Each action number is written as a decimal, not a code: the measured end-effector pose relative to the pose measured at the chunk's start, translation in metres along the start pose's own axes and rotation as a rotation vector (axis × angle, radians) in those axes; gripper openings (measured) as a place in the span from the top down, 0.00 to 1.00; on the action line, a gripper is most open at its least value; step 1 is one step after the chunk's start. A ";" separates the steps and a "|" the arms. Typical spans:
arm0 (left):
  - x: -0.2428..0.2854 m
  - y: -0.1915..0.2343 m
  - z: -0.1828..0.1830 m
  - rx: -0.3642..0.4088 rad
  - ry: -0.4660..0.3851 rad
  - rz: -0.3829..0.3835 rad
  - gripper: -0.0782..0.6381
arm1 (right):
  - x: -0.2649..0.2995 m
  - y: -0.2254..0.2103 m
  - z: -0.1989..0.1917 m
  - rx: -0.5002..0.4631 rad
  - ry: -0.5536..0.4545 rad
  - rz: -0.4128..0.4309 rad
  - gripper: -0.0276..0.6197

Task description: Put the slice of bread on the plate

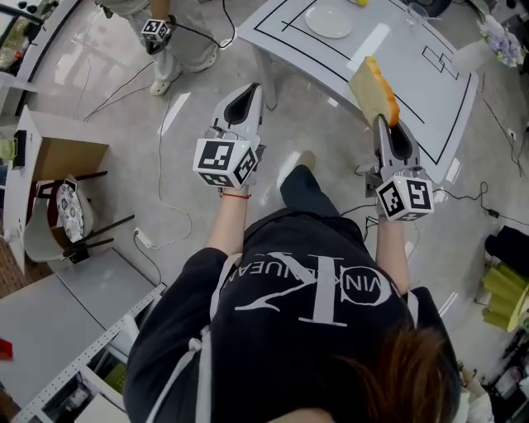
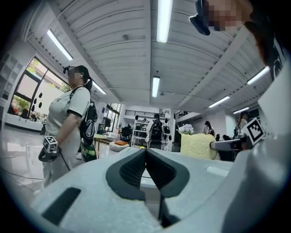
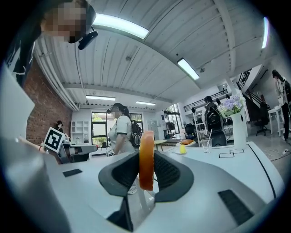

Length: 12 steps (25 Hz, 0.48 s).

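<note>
My right gripper is shut on the slice of bread, which stands on edge between the jaws, crust toward the camera in the right gripper view. It is held level over the near edge of the white table. The white plate lies on the far side of that table, well ahead and to the left of the bread; it also shows in the right gripper view. My left gripper is shut and empty, level, just short of the table's left corner; its pads meet.
A glass and a vase of flowers stand on the table at the right. Another person with a marker cube stands ahead on the left. Cables lie on the floor. A cardboard box sits at the left.
</note>
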<state>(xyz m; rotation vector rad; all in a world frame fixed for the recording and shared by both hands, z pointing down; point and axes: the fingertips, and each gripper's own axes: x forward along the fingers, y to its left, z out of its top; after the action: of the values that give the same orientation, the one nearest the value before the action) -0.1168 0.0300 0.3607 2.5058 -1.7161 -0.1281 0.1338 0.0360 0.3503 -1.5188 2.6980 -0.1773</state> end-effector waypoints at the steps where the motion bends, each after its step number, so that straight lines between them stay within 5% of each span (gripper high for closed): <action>1: 0.010 0.005 0.001 0.002 0.003 0.000 0.88 | 0.011 -0.003 0.000 0.004 0.000 0.004 0.82; 12: 0.105 0.051 0.002 -0.016 0.037 -0.006 0.88 | 0.112 -0.041 0.004 0.024 0.036 0.037 0.82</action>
<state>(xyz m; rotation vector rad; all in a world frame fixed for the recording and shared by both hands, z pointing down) -0.1260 -0.0867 0.3641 2.4860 -1.6865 -0.0948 0.1110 -0.0811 0.3541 -1.4726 2.7387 -0.2368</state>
